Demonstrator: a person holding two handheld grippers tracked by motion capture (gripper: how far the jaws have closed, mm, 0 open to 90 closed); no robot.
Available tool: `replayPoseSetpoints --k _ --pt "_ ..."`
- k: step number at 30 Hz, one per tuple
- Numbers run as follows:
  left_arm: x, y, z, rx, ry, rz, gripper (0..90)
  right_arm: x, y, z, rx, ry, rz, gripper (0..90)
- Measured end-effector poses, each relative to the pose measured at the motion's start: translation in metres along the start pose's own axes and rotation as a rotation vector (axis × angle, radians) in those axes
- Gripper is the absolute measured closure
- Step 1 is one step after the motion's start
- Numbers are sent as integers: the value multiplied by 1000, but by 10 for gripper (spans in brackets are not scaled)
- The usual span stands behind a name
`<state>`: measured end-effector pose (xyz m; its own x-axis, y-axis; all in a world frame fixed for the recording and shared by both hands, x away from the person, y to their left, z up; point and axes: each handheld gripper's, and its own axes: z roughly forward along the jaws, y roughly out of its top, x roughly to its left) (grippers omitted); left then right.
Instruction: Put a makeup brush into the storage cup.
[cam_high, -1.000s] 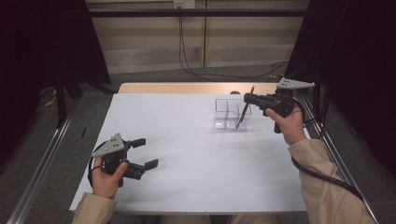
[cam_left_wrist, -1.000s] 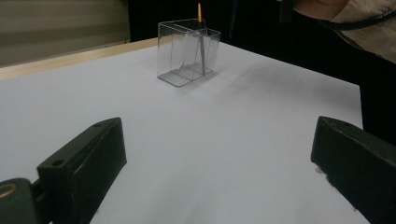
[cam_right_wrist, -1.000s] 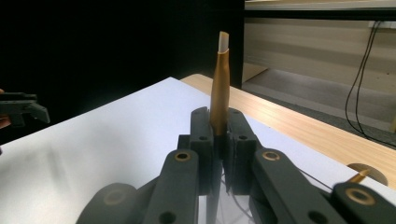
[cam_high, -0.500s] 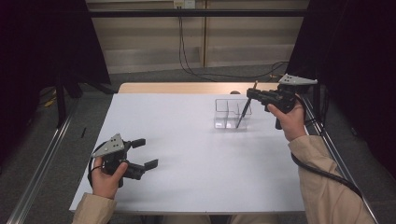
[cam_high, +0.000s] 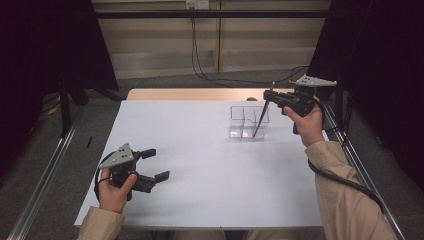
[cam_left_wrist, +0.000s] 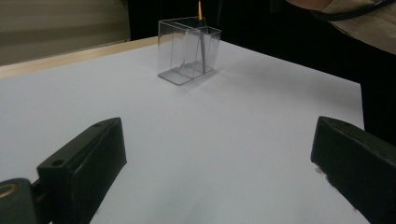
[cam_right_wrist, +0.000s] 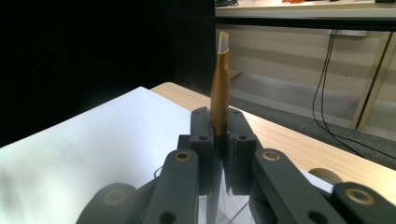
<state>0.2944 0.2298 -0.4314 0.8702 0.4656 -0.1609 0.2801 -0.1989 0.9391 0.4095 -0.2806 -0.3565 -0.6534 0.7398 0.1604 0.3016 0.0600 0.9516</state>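
The left gripper (cam_high: 152, 164) rests low on the white worktop (cam_high: 200, 165), jaws spread wide with nothing between them, as it did a second ago. Far ahead of it, the right gripper (cam_high: 266, 95) clamps the top of a dark pen (cam_high: 260, 119). Since a second ago it has edged over, so the pen's tip now stands slanted inside the clear organiser (cam_high: 248, 121) directly beneath; release seems near.

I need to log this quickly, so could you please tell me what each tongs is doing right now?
Left tongs: open, holding nothing.
Right tongs: closed on the pen, its lower end in the clear box.
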Motion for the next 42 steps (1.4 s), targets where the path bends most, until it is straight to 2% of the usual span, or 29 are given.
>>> replayPoseSetpoints --k 16,29,42 --pt "-1 0 0 -6 -4 -3 30 -6 0 7 4 -56 4 841" --pt "-1 -2 -1 -10 -3 -8 30 -7 -2 12 8 -81 3 841" --pt "0 -2 -3 -6 3 -2 30 -6 -12 16 33 -65 -1 841"
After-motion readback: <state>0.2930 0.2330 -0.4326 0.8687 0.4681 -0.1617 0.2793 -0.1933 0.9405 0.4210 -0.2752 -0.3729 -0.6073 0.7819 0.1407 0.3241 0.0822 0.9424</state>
